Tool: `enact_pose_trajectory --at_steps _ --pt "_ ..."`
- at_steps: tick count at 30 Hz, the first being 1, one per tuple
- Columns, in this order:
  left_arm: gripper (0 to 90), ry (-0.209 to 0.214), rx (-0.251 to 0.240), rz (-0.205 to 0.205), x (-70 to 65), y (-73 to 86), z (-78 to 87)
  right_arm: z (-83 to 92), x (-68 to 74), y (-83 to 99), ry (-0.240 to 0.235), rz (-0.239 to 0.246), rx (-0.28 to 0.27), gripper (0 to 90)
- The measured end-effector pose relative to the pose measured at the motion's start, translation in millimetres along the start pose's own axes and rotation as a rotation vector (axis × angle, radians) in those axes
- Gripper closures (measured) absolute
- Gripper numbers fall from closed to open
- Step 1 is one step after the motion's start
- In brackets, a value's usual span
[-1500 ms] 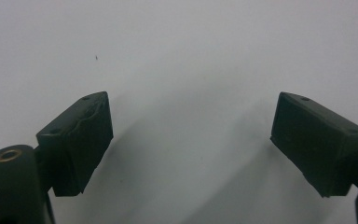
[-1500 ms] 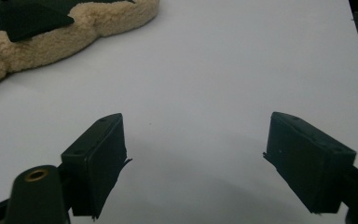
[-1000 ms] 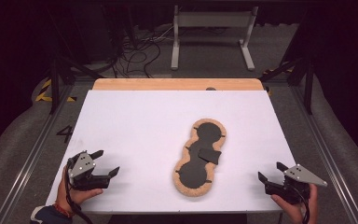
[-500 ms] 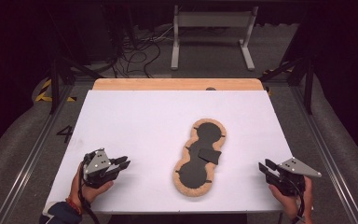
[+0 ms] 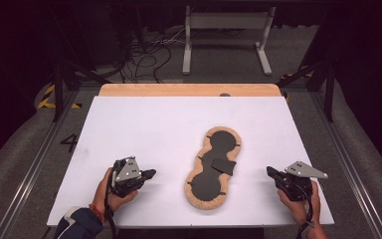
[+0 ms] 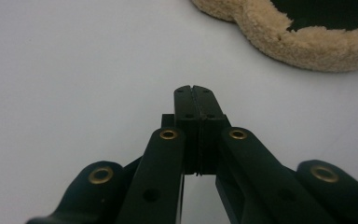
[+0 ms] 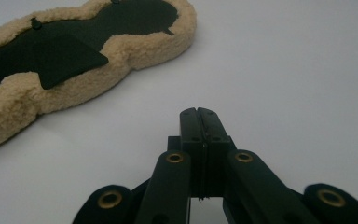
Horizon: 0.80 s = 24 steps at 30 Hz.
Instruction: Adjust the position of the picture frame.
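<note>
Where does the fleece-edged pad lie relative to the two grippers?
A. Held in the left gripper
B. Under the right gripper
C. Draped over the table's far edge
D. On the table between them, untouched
D: the pad lies flat on the table, apart from the left gripper and the right gripper.

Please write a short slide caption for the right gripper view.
The right gripper, jaws shut and empty, points across the white table near a fleece-edged black pad.

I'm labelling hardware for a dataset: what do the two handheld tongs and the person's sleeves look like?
Both tongs, left and right, are black with brass-coloured rivets, each topped by a grey three-cornered plate and trailing a dark cable. The left forearm wears a dark blue sleeve with white trim.
</note>
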<state>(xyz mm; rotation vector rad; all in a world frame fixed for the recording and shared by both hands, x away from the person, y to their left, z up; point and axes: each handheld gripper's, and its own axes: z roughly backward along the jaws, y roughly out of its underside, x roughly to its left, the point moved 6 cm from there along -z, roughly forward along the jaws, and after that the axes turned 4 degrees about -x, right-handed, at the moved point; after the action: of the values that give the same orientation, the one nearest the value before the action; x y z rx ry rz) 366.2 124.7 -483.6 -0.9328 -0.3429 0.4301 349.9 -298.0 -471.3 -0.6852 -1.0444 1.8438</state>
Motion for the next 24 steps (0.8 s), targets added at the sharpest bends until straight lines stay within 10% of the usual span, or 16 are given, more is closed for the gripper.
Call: enact_pose_trajectory --at_steps 24 --pt "89.9 0.062 0.02 -0.022 -16.7 -5.8 -15.9 -41.9 88.8 1.3 -0.24 0.146 0.129 90.0"
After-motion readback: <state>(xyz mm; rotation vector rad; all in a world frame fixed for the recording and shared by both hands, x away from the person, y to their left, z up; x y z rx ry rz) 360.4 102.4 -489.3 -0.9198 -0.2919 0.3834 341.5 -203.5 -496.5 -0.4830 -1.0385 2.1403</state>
